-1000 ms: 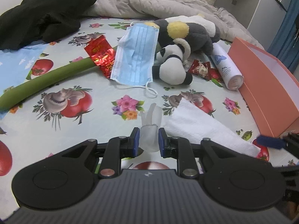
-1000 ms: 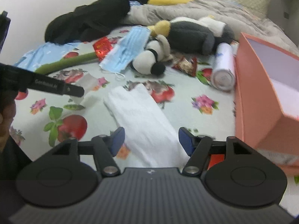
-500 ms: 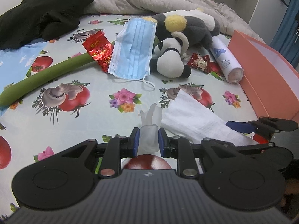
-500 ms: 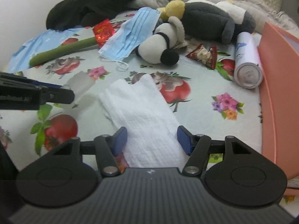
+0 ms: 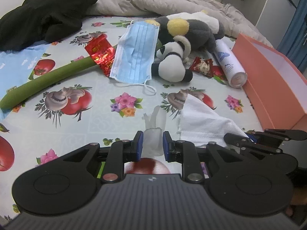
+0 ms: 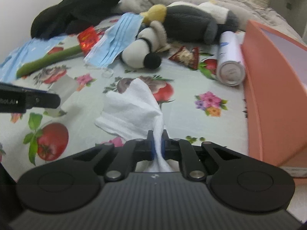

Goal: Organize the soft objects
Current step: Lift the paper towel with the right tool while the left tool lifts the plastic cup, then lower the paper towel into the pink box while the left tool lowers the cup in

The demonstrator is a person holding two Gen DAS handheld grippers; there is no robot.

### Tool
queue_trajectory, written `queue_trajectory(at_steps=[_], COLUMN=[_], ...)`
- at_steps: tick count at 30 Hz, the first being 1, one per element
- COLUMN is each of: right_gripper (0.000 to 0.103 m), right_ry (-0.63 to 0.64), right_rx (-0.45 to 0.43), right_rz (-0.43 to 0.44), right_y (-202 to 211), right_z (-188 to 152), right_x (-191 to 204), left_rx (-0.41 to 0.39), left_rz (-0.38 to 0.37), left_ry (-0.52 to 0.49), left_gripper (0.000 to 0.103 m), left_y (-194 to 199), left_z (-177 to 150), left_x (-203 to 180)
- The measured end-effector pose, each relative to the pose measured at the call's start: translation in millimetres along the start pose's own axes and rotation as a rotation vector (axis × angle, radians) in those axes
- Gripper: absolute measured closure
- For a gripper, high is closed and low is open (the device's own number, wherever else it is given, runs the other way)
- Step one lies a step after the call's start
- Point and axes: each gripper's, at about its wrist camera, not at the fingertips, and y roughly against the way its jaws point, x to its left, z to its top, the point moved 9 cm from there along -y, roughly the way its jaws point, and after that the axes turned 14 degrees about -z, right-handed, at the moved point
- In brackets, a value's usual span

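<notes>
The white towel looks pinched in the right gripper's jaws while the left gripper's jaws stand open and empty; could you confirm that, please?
Not quite. The right gripper does pinch the white towel, but the left gripper is not empty: the left wrist view shows its jaws shut on a translucent plastic piece.

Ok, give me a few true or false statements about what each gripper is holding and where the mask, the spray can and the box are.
1. The right gripper is shut on the white towel. True.
2. The left gripper is open and holds nothing. False: it is shut on a clear plastic wrapper.
3. The blue face mask lies inside the orange box. False: it lies on the patterned sheet, beside the panda plush.
4. The white spray can lies on its side next to the orange box. True.
</notes>
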Motion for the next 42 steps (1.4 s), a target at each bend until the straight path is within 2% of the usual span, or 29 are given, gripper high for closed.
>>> queue_trajectory(at_steps=[10,15,19,29,34,42], right_gripper=[0.093,0.093,0.093,0.093,0.093,0.093], right_ry=[-0.161,-0.196,-0.215,-0.254,-0.272,-0.299], right_rx=[-0.057,-0.045,-0.08,-0.161,-0.201,-0.226], right_rz=[-0.031,-0.047,-0.047,-0.077,-0.089,-0.118], right_y=[55,72,91,129,138,133], right_z=[28,46,64,104,118,122], right_x=[-45,-70,-88,-139,-167,-208], left_rx=[-0.034,-0.04,-0.062,-0.106,-0.155,-0.154], left_rz=[-0.047,-0.091,-0.103,-0.194,-0.223,-0.247], left_ry=[-0.01,-0.021,-0.062,-0.087,-0.109,-0.124], left_gripper=[0.077,0.077,0.077,0.077,0.077,0.077], left_y=[22,29,39,57,59,35], left_z=[29,51,75,123,147,166], left_x=[-39,-69,-95,-160,-188,-230])
